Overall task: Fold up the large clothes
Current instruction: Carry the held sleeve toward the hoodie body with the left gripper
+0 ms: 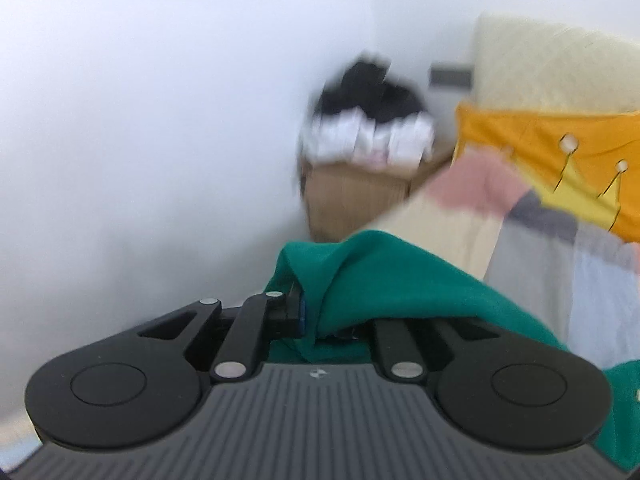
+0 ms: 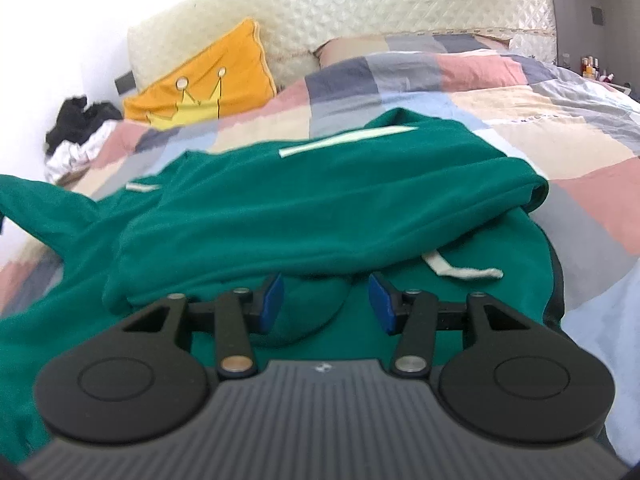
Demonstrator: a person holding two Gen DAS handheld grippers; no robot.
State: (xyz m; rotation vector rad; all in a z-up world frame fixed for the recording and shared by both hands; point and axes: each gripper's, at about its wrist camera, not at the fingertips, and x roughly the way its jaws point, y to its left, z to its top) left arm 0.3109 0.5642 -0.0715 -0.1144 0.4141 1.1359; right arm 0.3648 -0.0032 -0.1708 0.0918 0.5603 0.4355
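Green hoodie (image 2: 320, 200) sprawls on the bed (image 2: 560, 160), below the yellow pillow (image 2: 208, 88). Left gripper (image 1: 316, 320) clenched on a blurred hoodie fold, probably thin; may slip. Right gripper (image 2: 324, 304) fingers released over bunched cloth.

The green garment (image 1: 384, 280) covers the right finger of the left gripper (image 1: 320, 320), so its pad is hidden. The whole left wrist view is blurred; the black and white heap (image 1: 368, 120) on the brown box (image 1: 352, 200) cannot be identified. The orange pillow (image 1: 560, 152) is cut by the right edge. In the right wrist view, small bottles (image 2: 592, 66) far right are too small to tell.
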